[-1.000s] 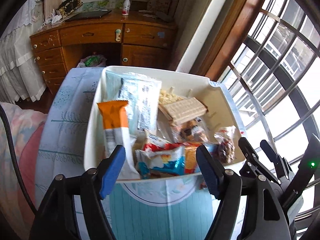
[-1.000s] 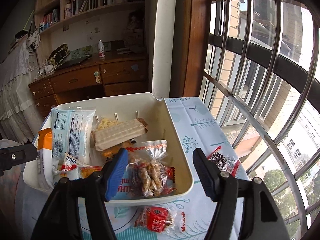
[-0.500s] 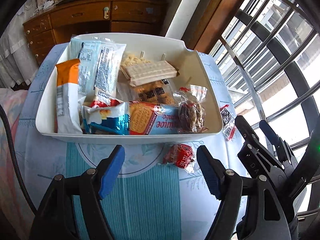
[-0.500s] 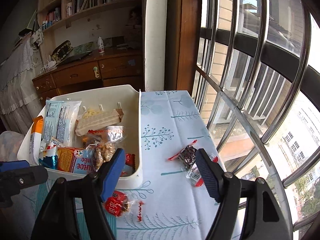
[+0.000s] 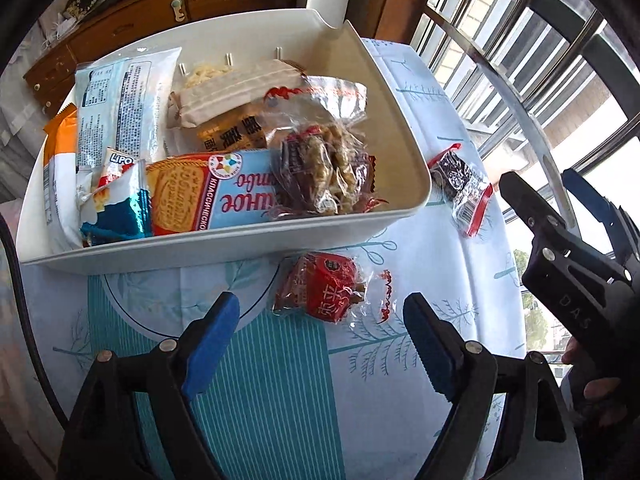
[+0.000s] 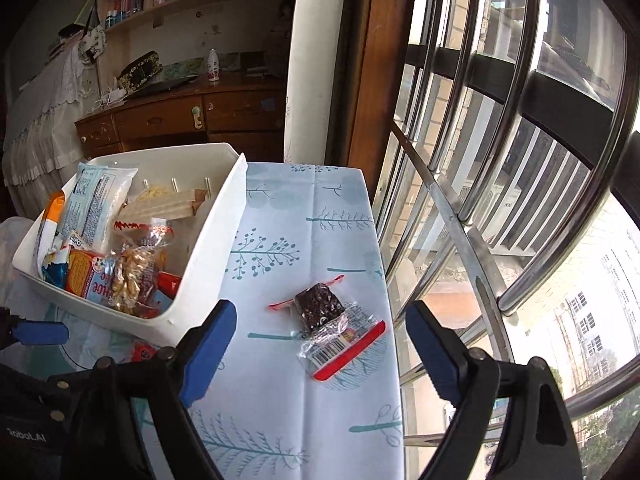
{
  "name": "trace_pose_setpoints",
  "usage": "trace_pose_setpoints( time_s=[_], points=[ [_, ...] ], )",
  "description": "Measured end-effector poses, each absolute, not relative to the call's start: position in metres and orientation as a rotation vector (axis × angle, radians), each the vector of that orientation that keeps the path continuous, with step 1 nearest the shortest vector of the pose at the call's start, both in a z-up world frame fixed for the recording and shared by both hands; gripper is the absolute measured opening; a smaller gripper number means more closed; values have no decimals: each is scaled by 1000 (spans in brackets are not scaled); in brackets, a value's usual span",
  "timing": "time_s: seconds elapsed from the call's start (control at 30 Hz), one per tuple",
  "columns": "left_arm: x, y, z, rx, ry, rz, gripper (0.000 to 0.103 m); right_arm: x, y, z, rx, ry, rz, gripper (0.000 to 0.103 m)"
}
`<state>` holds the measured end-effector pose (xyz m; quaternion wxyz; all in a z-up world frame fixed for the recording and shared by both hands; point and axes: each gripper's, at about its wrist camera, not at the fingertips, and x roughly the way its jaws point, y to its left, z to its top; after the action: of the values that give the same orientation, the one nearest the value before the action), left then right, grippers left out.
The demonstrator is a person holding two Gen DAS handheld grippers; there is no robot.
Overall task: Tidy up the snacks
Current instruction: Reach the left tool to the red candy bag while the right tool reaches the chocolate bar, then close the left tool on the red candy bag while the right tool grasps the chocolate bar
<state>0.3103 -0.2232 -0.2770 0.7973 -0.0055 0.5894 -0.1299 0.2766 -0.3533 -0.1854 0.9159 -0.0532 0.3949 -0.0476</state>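
one dark snack [image 6: 320,306] between right tongs [image 6: 320,354]

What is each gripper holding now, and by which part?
Nothing is held. The left gripper is open above the red snack packet; the right gripper is open near the dark snack packet on the table.

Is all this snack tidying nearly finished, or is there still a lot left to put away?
Nearly finished, it seems. Most packets already lie in the white bin. Neither gripper holds anything: the left gripper is open in front of a red snack packet on the tablecloth, and the right gripper is open in front of a dark bar in a clear wrapper. Those two seem to be all that is left outside the bin.
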Motion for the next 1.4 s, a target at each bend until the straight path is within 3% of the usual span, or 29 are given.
trace_pose_setpoints(
  time_s=[0.73, 1.4],
  points=[
    [329, -256, -336, -15, 1333, -153, 85, 302, -363, -258, -390, 845, 49, 88],
    [351, -252, -356, -28, 1328, -121, 85, 327, -375, -281, -197, 908, 133, 86]
  ],
)
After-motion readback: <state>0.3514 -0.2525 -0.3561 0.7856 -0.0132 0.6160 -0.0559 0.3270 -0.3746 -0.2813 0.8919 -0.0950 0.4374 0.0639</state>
